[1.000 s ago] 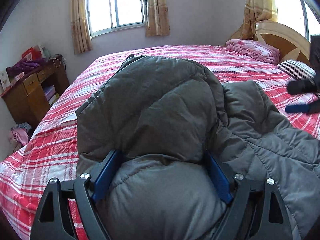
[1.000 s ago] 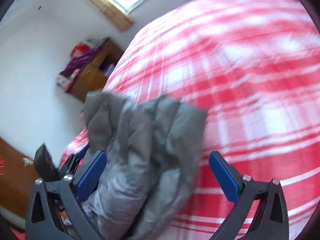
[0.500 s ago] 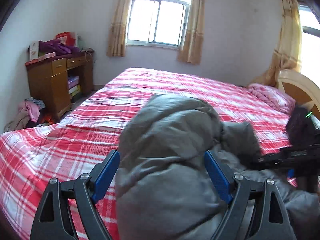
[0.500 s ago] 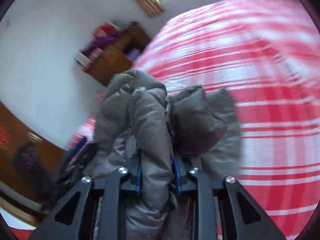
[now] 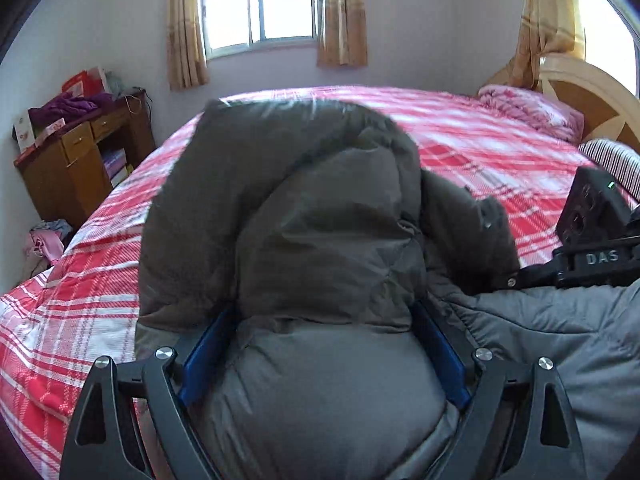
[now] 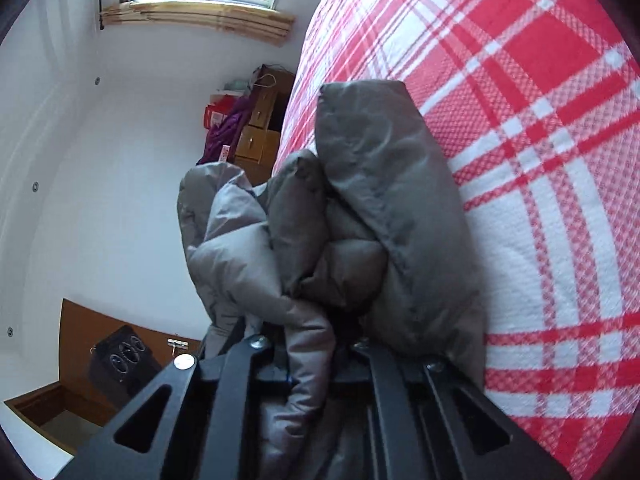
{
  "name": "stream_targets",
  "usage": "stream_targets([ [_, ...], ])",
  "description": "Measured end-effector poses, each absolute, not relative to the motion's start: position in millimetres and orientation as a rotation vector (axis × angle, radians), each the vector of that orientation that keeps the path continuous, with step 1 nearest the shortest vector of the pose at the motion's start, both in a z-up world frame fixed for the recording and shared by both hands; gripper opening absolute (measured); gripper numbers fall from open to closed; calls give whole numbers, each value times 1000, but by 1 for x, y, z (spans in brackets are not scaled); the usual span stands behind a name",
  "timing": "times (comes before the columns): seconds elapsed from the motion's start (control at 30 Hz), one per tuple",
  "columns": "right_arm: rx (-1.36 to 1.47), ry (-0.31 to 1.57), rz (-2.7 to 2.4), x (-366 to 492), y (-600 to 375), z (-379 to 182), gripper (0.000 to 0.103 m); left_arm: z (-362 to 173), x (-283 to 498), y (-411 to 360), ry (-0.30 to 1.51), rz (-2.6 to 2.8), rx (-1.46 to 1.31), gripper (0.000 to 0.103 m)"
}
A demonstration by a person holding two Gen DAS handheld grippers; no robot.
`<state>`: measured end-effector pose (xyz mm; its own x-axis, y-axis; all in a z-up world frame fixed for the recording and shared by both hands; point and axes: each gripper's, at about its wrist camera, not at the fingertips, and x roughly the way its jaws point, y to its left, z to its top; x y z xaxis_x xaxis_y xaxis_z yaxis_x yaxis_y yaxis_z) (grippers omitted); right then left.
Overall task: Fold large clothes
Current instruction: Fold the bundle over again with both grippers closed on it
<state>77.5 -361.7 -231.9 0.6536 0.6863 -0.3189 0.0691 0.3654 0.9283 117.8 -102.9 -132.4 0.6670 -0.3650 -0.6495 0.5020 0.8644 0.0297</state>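
- Lying bunched on the bed (image 5: 460, 144), the jacket (image 5: 320, 216) is grey and padded; part of it is raised into a hump over the red plaid sheet.
- Left gripper (image 5: 324, 344): jaws stand wide, with a thick fold of jacket filling the gap. Both blue pads (image 5: 208, 348) touch the fabric at its sides, so this counts as a wide grasp on the jacket; the jaws have just opened slightly.
- Right gripper (image 6: 316, 344): clenched on a thin fold of jacket (image 6: 360, 200) (jaws have just closed on it). Its blue pads are hidden by the fabric.
- In the left wrist view, the right gripper (image 5: 516, 276) meets the jacket at the right side.
- Desk (image 5: 80, 160): beside the bed at the left, with purple cloth on top.
- Pillows (image 5: 536, 108): at the headboard, well apart from the jacket.
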Motion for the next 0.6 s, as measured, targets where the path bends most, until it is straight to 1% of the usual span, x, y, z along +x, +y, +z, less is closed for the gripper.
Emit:
stream_targets([
  [0.1,1067,788,417,72,-359,-220,9,-131,114,-104,693,-521,234,91],
  [0.13,1036,796,400,70,-359,-215,12,-130,112,-103,690,-531,240,91],
  [0.17,1009,815,383,65,-359,-209,18,-129,109,-102,683,-537,245,91],
  [0.2,990,832,367,63,-357,-200,21,-128,106,-100,675,-536,248,91],
  [0.23,955,862,333,56,-358,-189,32,-128,106,-98,670,-531,246,91],
  [0.27,894,895,279,47,-359,-172,57,-127,105,-98,669,-528,245,91],
  [0.3,812,906,220,38,-359,-151,67,-127,105,-99,669,-523,250,91],
  [0.33,729,896,165,31,-359,-129,80,-127,105,-101,669,-517,257,91],
  [0.4,626,878,105,23,-354,-92,81,-127,104,-106,663,-505,273,91],
  [0.47,625,837,79,22,-352,-63,81,-126,103,-107,659,-496,281,91],
  [0.53,729,786,33,33,-353,-42,81,-126,103,-107,660,-488,285,91],
  [0.6,842,742,33,46,-350,-42,81,-125,103,-107,662,-481,289,91],
])
